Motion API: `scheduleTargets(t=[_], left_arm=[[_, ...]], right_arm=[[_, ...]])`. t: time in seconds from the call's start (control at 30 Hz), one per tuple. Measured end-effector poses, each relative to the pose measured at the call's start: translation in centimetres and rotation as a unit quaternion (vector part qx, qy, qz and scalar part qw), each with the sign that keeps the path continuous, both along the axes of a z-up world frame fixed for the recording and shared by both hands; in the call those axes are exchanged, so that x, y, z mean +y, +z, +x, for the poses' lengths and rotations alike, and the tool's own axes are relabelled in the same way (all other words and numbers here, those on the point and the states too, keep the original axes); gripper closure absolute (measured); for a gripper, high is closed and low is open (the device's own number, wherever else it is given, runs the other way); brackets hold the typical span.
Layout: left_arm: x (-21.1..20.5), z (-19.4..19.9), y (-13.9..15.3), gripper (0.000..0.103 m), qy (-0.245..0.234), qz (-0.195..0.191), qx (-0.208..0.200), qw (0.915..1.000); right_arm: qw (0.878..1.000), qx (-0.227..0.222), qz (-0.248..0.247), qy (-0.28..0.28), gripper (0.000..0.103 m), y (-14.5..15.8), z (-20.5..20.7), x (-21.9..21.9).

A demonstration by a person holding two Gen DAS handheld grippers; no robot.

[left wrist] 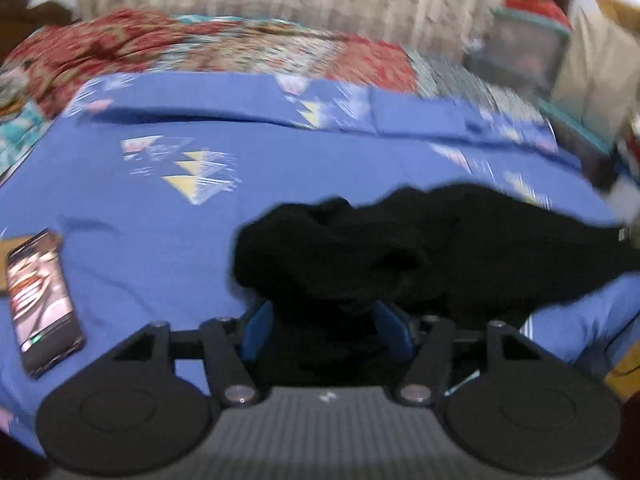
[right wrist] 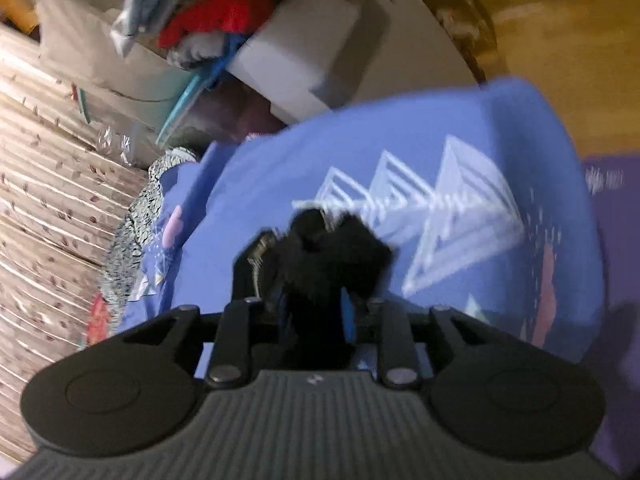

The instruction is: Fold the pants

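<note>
The black pants lie bunched on a blue bedsheet and stretch off to the right. My left gripper is shut on a fold of the pants, with black cloth filling the gap between its blue pads. My right gripper is shut on another bunch of the black pants, held above the blue sheet. The tips of both grippers are hidden by cloth. Both views are blurred by motion.
A phone with its screen lit lies on the sheet at the left. A red patterned blanket lies at the head of the bed. Boxes and piled clothes stand beside the bed. Wooden floor lies beyond the bed's corner.
</note>
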State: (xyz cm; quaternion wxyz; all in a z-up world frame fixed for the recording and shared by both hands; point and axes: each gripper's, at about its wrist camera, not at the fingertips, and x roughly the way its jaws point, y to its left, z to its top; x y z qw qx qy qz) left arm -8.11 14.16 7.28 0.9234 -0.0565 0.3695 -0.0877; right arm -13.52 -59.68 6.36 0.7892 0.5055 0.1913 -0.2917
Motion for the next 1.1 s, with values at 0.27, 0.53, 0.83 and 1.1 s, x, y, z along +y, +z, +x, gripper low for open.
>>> scheduleTargets(t=[0.27,0.53,0.83,1.1], left_arm=[[7.9,3.0,0.5,0.02,0.166,-0.118,0.035,0.9785],[5.3,13.3,-2.0,0.0,0.113,-0.085,0.072,0.9874],[-0.3,16.9,-3.2,0.09,0.083,-0.007,0.077,0.9935],[2.7,18.5,-1.7,0.079,0.199,-0.005,0.039,0.9793]], right_arm=[[0.99,0.036,-0.134,0.018,0.044,3.9,3.9,0.0],[0.971,0.13,-0.15,0.133,0.015,1.0,11.4,-2.8],[0.965,0.082,-0.183,0.172,0.073,3.7,12.2,-2.1],[0.974,0.073,-0.197,0.082,0.044,4.9,19.5,-2.4]])
